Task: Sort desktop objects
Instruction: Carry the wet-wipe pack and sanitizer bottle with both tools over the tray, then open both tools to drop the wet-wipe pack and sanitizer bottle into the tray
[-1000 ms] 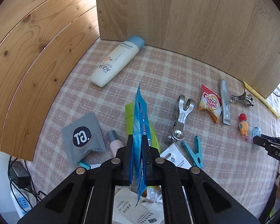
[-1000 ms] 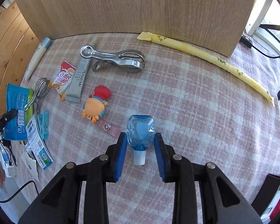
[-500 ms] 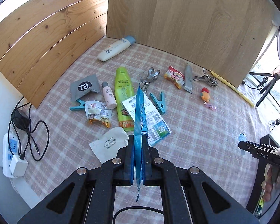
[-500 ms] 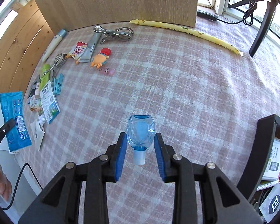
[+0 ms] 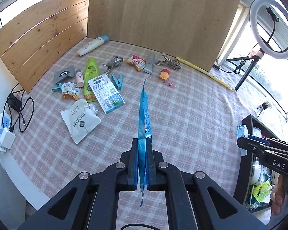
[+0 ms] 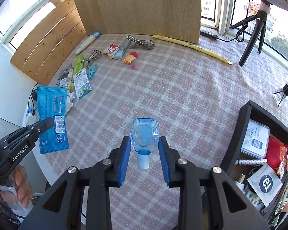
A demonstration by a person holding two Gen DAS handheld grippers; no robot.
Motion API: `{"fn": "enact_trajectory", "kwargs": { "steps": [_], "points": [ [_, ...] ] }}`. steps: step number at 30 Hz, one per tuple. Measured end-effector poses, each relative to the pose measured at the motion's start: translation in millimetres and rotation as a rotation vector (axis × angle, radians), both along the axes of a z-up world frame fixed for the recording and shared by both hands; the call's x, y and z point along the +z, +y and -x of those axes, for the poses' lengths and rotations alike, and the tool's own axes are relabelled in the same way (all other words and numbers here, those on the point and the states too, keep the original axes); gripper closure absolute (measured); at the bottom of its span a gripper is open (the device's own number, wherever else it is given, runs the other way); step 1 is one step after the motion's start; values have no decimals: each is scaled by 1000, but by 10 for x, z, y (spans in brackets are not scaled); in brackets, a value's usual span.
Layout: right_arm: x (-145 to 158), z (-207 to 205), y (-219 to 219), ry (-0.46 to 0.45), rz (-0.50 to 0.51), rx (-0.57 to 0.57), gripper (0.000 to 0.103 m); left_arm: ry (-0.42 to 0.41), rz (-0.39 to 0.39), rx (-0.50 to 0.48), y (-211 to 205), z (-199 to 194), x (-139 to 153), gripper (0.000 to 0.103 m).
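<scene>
My left gripper [image 5: 142,143] is shut on a flat blue packet [image 5: 144,115], held edge-on well above the checked tablecloth [image 5: 182,115]. The packet's printed face shows in the right wrist view [image 6: 51,122], at the left gripper's fingertips [image 6: 46,123]. My right gripper [image 6: 144,143] is shut on a small clear blue bottle [image 6: 144,134] with a white cap, held above the near part of the table. That bottle and the right gripper also show at the right edge of the left wrist view [image 5: 242,131].
Several items lie at the far left: white tube [image 5: 92,45], green pouch [image 5: 90,72], card packet [image 5: 105,92], white sachet [image 5: 80,120], teal clips [image 5: 118,80], metal clamps [image 5: 169,64], orange toy [image 5: 164,74]. A black storage box [image 6: 259,153] with packets stands at the right.
Both grippers have pulled back and up from the table with their objects. The scattered items now look farther away, and the black box has come into view at the right.
</scene>
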State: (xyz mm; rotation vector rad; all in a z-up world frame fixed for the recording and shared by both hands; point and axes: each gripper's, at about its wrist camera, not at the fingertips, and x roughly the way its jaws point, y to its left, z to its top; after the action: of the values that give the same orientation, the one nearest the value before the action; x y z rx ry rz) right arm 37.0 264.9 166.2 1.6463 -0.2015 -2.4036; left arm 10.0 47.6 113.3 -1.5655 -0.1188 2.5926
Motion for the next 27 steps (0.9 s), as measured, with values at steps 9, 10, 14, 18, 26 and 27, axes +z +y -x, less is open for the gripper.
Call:
{"fn": "enact_trajectory", "kwargs": {
  "steps": [9, 10, 14, 18, 26, 27],
  "points": [
    [201, -546, 503, 29, -2, -10, 74, 5, -2, -96, 677, -425, 61, 98],
    [221, -600, 578, 35, -7, -18, 74, 7, -5, -110, 759, -460, 75, 98],
    [288, -830, 920, 50, -17, -71, 74, 16, -27, -173, 1094, -584, 148, 98],
    [340, -1074, 1280, 60, -29, -127, 74, 24, -46, -250, 1467, -706, 223, 98],
    [400, -1544, 2055, 59, -56, -272, 74, 11, -74, -406, 2239, -913, 289, 98],
    [403, -1591, 2131, 58, -59, -285, 74, 8, -78, -424, 2325, -937, 292, 98]
  ]
}}
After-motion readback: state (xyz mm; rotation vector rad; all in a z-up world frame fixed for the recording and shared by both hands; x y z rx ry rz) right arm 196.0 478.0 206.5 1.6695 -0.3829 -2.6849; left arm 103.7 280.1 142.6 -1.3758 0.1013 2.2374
